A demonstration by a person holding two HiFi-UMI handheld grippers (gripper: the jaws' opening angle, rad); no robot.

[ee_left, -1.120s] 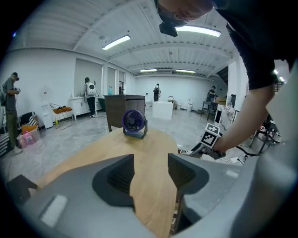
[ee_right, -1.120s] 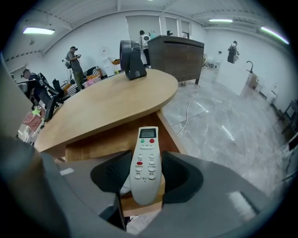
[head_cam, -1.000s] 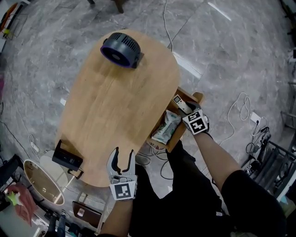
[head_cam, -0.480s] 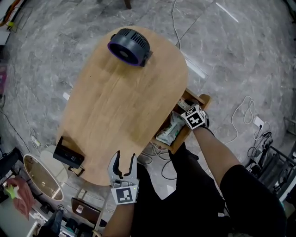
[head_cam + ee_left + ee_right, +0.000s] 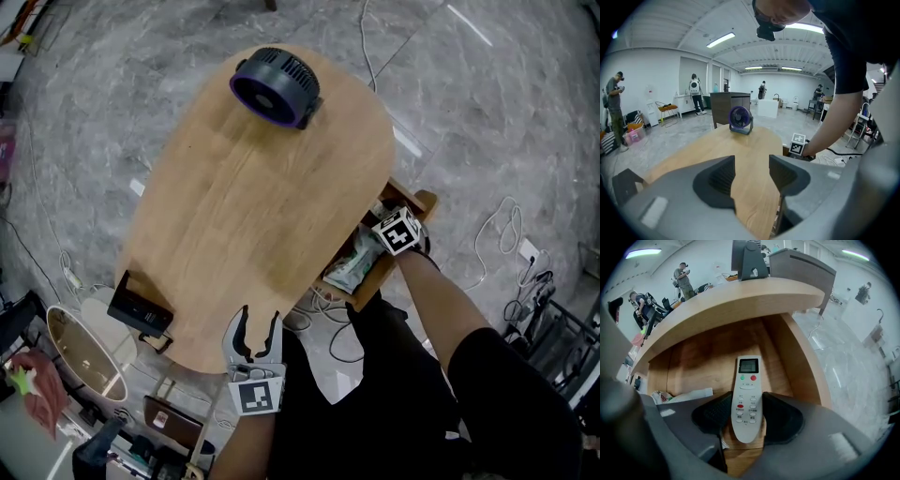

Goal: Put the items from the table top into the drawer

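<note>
Right gripper view: the right gripper [image 5: 747, 416] is clamped on a white remote control [image 5: 746, 394] low inside the open drawer [image 5: 708, 352], beside a packet [image 5: 679, 396]. The left gripper [image 5: 752, 173], jaws apart and empty, hovers over the table's [image 5: 244, 206] near edge. A purple fan [image 5: 275, 86] at the far end and a black device [image 5: 139, 309] at the near left sit on top, so about half the job looks left.

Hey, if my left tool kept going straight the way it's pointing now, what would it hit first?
Probably the purple fan at the far end of the table: the left tool, jaws apart and empty, points along the wooden top toward it. Height is unclear, so it might graze the wood first.
</note>
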